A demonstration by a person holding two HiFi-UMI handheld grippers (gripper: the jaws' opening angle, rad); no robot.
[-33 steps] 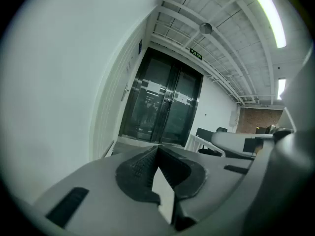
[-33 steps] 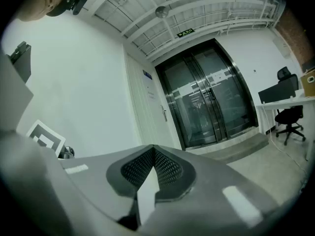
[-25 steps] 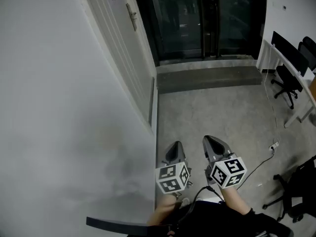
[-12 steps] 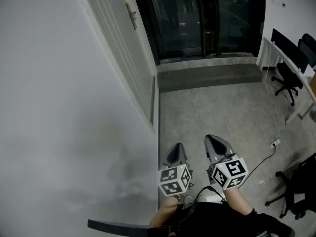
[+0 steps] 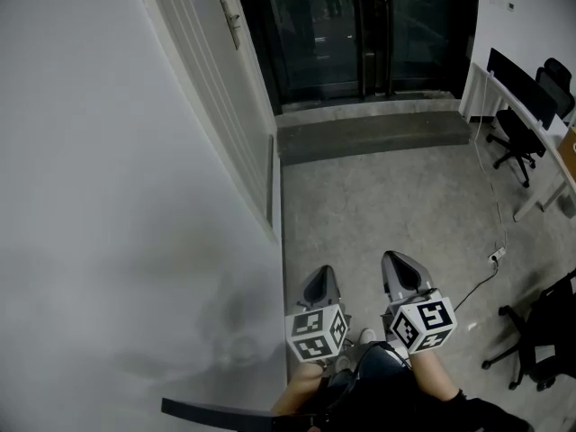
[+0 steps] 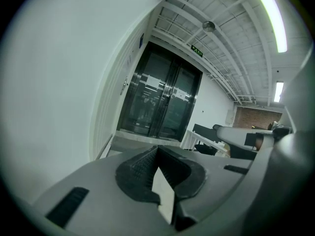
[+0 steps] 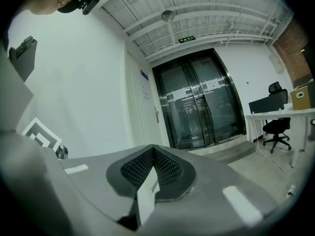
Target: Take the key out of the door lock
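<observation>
1. While the white door (image 5: 216,88) is well ahead, both tongs are carried low and close to the body and pointed roughly towards it. This is judged a carrying posture, since nothing is within reach yet.
2. The left gripper (image 5: 321,277) is seen clenched, ribbed pads met at the tip and nothing caught between them. The right gripper (image 5: 399,268) is likewise pressed together and empty, and is held just beside it on the side away from the door.
3. The key cannot be made out. The lock is presumed to sit by the door's handle (image 5: 232,23), which is too small and too distant for a key to be told.
4. The task is judged barely begun, with the approach to the door still to be made.
5. Against the picture from a second ago, the door's handle is found higher and further left in the head view. Both tongs are placed lower in that view, the left one slightly dipped. No change is noted in the jaws.
</observation>
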